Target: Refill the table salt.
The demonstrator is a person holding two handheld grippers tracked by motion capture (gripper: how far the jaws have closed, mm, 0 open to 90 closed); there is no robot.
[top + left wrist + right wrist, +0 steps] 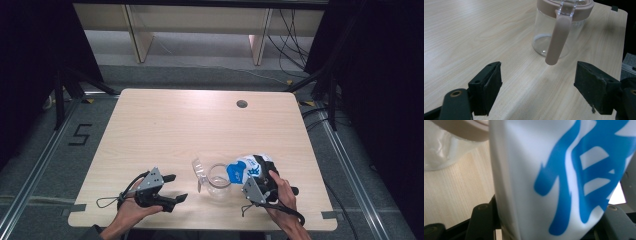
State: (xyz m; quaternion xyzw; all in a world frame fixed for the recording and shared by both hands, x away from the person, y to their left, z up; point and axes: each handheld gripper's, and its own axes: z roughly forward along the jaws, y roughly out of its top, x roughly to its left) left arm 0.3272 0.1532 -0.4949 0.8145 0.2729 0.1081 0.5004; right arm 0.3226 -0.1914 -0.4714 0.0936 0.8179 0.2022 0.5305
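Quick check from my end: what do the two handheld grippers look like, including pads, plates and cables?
Both are black two-jaw tools. The left gripper carries a grey three-cornered plate with small holes and trails a thin black looped cable; its fingers are blocky, with dark, scuffed pads. The right gripper has the same grey plate and a black cable.

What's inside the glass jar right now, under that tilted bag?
Through the clear wall, the glass jar looks empty near its base. The white-and-blue bag, gripped by the right gripper, leans over the jar's mouth, covering the rim on that side, so any pour is hidden.
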